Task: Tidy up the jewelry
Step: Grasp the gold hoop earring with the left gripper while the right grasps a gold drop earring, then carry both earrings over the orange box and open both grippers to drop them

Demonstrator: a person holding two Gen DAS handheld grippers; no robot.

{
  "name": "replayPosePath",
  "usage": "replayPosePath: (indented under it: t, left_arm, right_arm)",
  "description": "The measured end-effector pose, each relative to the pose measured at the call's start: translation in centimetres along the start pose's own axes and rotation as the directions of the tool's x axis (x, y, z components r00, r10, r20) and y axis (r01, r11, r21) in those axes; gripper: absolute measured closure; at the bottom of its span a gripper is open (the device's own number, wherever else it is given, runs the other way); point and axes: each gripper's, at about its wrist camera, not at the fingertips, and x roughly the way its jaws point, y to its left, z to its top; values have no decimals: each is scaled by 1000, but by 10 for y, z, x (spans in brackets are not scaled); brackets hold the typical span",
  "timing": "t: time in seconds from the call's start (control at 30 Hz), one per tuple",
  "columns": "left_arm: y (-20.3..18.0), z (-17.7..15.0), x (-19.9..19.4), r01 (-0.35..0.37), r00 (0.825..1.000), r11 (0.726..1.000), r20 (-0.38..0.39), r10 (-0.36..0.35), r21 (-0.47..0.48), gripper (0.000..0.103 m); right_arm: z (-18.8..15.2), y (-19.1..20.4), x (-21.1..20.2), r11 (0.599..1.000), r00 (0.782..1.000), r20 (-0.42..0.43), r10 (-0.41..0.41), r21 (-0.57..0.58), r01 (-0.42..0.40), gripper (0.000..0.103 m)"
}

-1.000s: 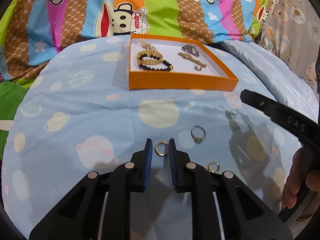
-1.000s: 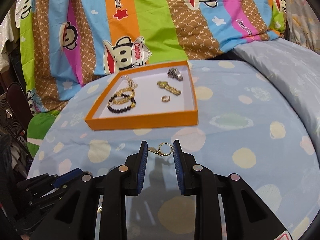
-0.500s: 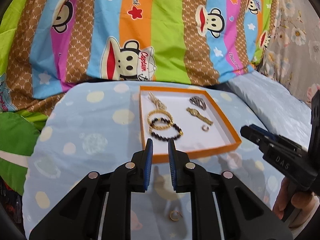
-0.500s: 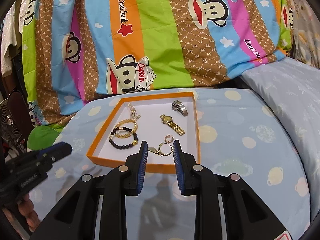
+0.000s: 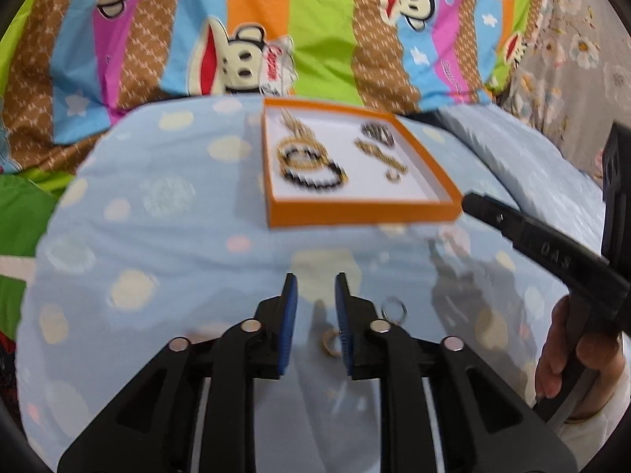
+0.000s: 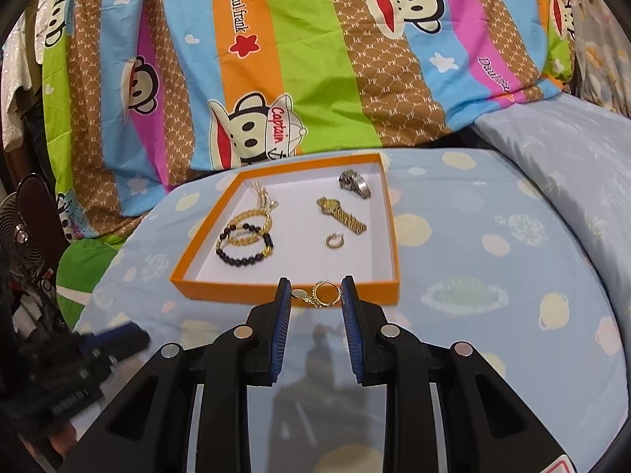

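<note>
While bracelets (image 6: 244, 238) lie inside, orange tray (image 6: 284, 293) holds watch (image 6: 341, 215).

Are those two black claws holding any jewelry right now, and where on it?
The right gripper pinches a gold earring across its hoop and charm. The left gripper holds nothing; its jaws have just been opening.

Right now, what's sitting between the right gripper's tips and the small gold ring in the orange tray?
Only the tray's near wall and bare white floor separate the right gripper from the small gold ring, per the right wrist view.
</note>
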Motion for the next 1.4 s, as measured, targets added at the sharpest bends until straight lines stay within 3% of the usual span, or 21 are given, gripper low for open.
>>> replayPosePath:
  t: [0.07, 0.17, 0.37, 0.5, 0.8, 1.0, 1.4]
  left_arm:
    - [-4, -9, 5, 0, 1000, 1000, -17, 0, -2, 65]
    - [-8, -15, 10, 1, 1000, 1000, -29, -1, 2, 65]
    - [-14, -26, 18, -29, 999, 999, -42, 30, 30, 71]
    - [-14, -30, 17, -42, 999, 999, -30, 43, 32, 83]
    - [-9, -30, 7, -18, 1000, 1000, -12, 18, 2, 83]
    - [1, -11, -8, -33, 999, 999, 38, 34, -10, 83]
    - [0, 67, -4, -51, 984, 999, 171, 49, 11, 83]
  right_arm:
    - [-7, -2, -2, 1000, 1000, -10, 1, 9, 0, 79]
    - [-15, -4, -3, 1000, 1000, -22, 1, 21, -1, 79]
    - [-28, -6, -4, 999, 999, -45, 7, 33, -6, 79]
    - [-32, -4, -4, 999, 999, -52, 14, 38, -12, 79]
    - [-33, -3, -9, 999, 999, -45, 19, 40, -17, 79]
    - [-23, -3, -14, 1000, 1000, -21, 15, 23, -14, 79]
    - [34, -2, 9, 1000, 999, 38, 22, -15, -22, 79]
